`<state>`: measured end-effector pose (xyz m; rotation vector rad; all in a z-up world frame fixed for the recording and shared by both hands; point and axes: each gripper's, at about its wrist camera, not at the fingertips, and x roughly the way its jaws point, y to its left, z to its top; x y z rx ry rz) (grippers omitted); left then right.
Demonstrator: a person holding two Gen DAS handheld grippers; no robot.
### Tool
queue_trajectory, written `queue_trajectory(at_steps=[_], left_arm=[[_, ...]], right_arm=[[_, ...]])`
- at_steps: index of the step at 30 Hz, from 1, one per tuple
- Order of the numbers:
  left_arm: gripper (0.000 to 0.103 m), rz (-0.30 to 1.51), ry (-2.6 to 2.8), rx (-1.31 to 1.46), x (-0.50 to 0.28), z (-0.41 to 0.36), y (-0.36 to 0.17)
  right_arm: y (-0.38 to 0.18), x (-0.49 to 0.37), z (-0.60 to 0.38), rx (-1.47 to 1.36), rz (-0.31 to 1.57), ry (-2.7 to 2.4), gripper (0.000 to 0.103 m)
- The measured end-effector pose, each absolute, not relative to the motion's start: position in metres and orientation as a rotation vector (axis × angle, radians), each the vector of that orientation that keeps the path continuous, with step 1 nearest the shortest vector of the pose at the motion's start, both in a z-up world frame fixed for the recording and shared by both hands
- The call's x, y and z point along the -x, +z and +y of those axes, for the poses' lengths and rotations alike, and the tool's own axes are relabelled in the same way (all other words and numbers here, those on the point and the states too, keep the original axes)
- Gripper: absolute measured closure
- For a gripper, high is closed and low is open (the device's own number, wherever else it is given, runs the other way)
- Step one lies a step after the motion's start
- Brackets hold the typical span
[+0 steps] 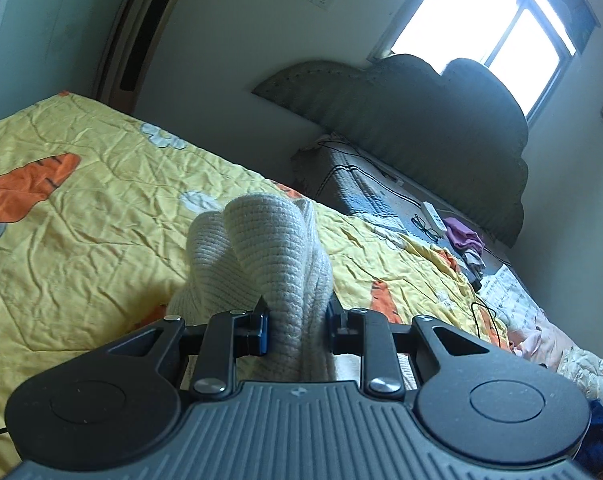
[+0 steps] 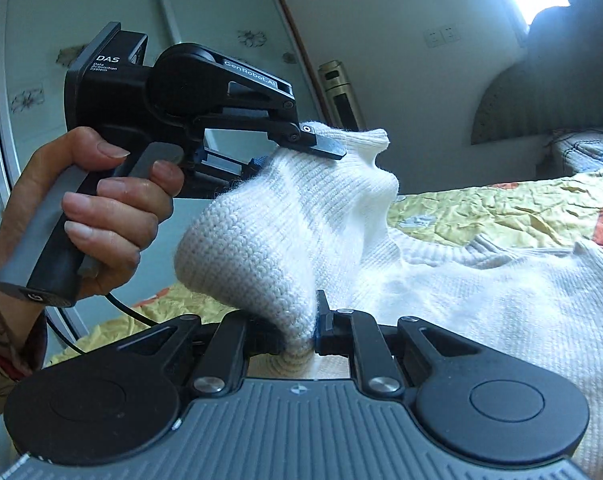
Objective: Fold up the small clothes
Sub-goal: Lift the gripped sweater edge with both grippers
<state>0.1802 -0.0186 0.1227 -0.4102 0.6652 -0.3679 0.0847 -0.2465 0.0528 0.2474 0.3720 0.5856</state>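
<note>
Knitwear hung between the two tools: a white sweater [image 2: 481, 300], lifted at one edge while the rest of it lay spread on the bed's yellow quilt [image 2: 501, 208]. The right gripper [image 2: 315, 334] had its jaws clamped on a bunched fold at the bottom centre of its own view. From there the raised edge ran up toward 11 o'clock, where the left gripper [image 2: 321, 146], held in a hand [image 2: 97, 216], had its jaws pinched shut on the ribbed hem. In the left wrist view the left tool's jaws were likewise closed on thick knit [image 1: 261, 248], which bulged away toward 12 o'clock over the quilt. The body of the garment lay at about 3 to 4 o'clock from the right jaws, so the held edge looked set to be carried over in that direction. Both grips sat near each other on the same edge, the right one lower.
</note>
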Motion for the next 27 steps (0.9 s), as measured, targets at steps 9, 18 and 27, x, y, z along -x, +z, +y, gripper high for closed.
queue_trajectory(at_steps=[9, 18, 27], left_arm=[[0.079, 0.672, -0.405, 0.382, -0.185, -0.072, 0.121], [0.079, 0.701, -0.456, 0.308, -0.191, -0.138, 0.112], [0.079, 0.713, -0.5, 0.228, -0.19, -0.199, 0.1]], right_arm=[[0.047, -0.078, -0.283, -0.341, 0.336, 0.544, 0.087], [0.05, -0.05, -0.322, -0.422, 0.318, 0.471, 0.087], [0.051, -0.032, -0.355, -0.456, 0.311, 0.39, 0.087]])
